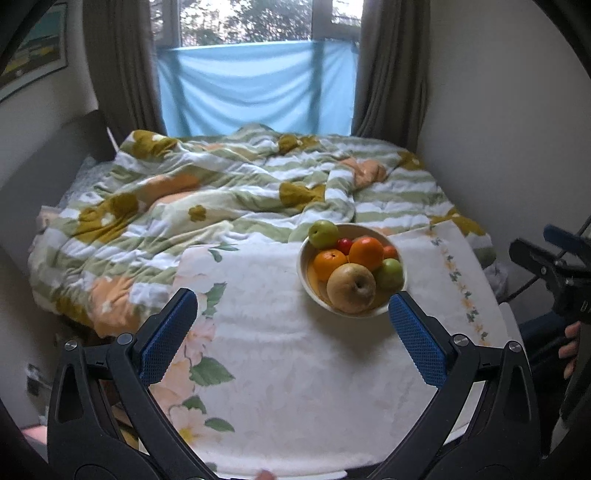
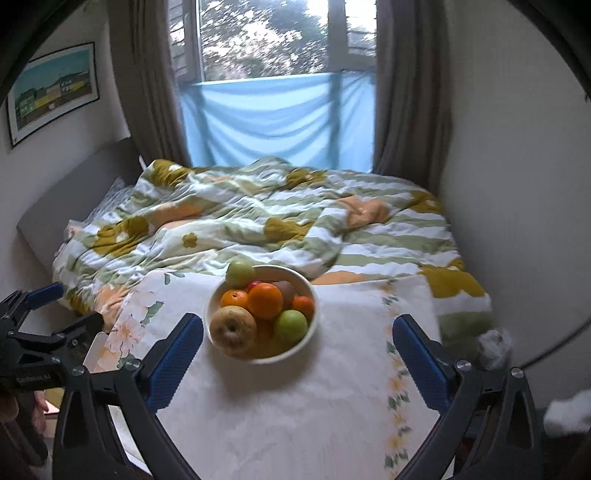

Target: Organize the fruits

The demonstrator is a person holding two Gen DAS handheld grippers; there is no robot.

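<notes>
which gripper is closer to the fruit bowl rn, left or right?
Left, by a little. The left gripper has one fingertip right at the fruit bowl rim, bowl off to its right. The right gripper sits slightly back, bowl just left of centre between its fingers. Both are open and empty.

Bowl (image 1: 354, 271) on cloth-covered desk (image 1: 280, 362), toward far edge. Fruits piled inside: pear (image 1: 351, 288) nearest, oranges (image 1: 365, 253) behind it, apple (image 1: 323, 233) at far rim. Bed (image 1: 221, 195) beyond desk; window (image 1: 258, 22) behind bed.
</notes>
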